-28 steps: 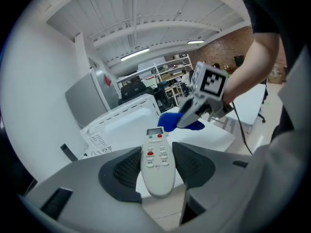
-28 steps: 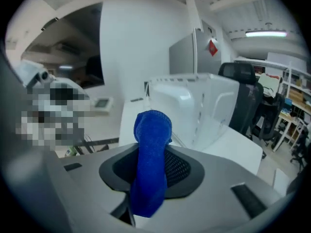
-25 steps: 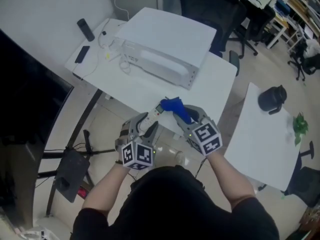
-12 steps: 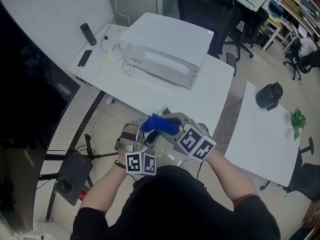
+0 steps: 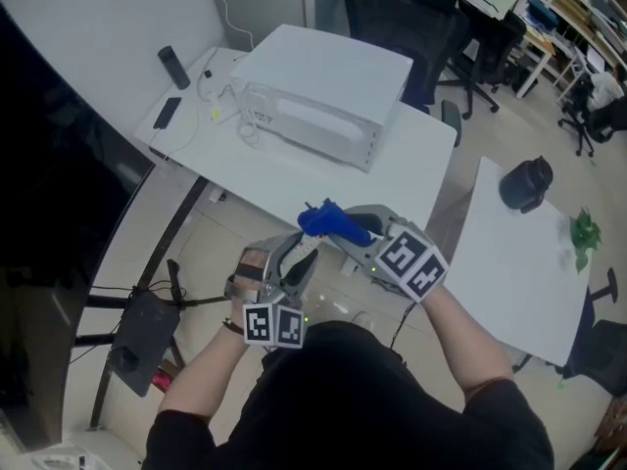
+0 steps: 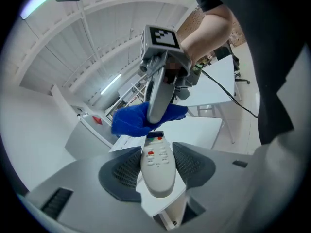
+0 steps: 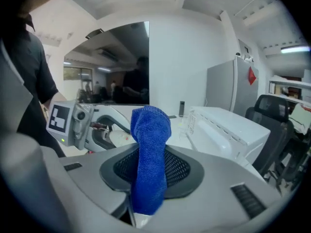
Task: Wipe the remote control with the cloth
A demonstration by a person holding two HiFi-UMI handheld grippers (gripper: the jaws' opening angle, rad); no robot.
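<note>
remote control (image 6: 158, 169) far end hidden behind cloth (image 6: 127, 122)

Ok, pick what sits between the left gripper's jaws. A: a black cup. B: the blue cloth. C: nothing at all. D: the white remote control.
D: the left gripper view shows the white remote control clamped, buttons up, between the jaws of the left gripper, while the blue cloth is pinched in the right gripper.
</note>
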